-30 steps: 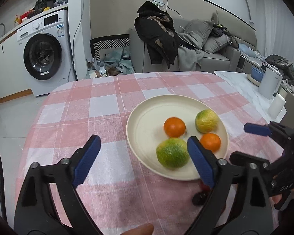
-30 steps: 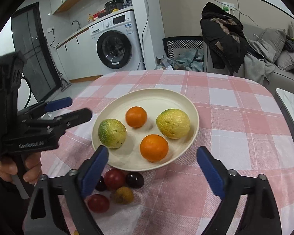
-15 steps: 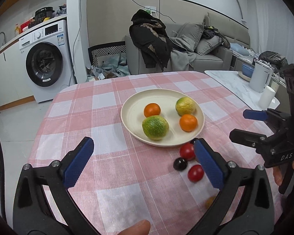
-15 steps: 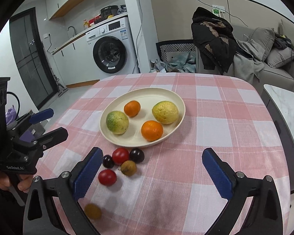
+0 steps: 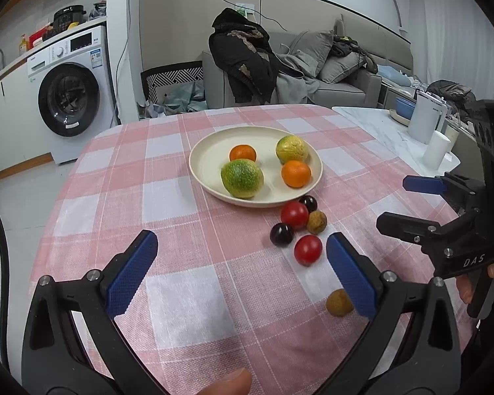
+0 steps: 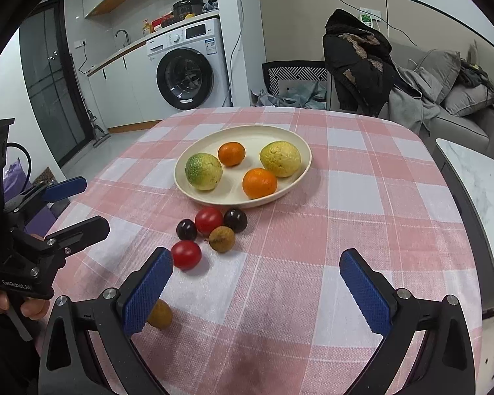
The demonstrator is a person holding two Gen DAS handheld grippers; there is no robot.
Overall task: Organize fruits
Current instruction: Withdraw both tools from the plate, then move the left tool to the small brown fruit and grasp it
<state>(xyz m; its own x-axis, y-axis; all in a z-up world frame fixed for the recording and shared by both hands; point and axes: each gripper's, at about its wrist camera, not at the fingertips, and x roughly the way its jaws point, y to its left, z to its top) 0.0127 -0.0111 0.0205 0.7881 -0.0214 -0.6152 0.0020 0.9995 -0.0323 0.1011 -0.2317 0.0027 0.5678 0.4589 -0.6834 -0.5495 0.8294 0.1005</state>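
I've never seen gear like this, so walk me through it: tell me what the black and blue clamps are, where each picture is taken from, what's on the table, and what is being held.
No robot here: a person holds a hand-squeezed clamp in each hand, each with a wide-angle camera looking along its blue fingers. One picture comes from the left gripper, the other from the right gripper; each also shows the other clamp at its edge.

On the pink checked tablecloth sits a cream plate with two oranges and two green-yellow fruits. In front of the plate, on the cloth, lie two red tomatoes, two dark round fruits and two brown ones, one of them off alone, nearer the clamps.

Both grippers stand open and hold nothing; the left's jaws have just been opening.
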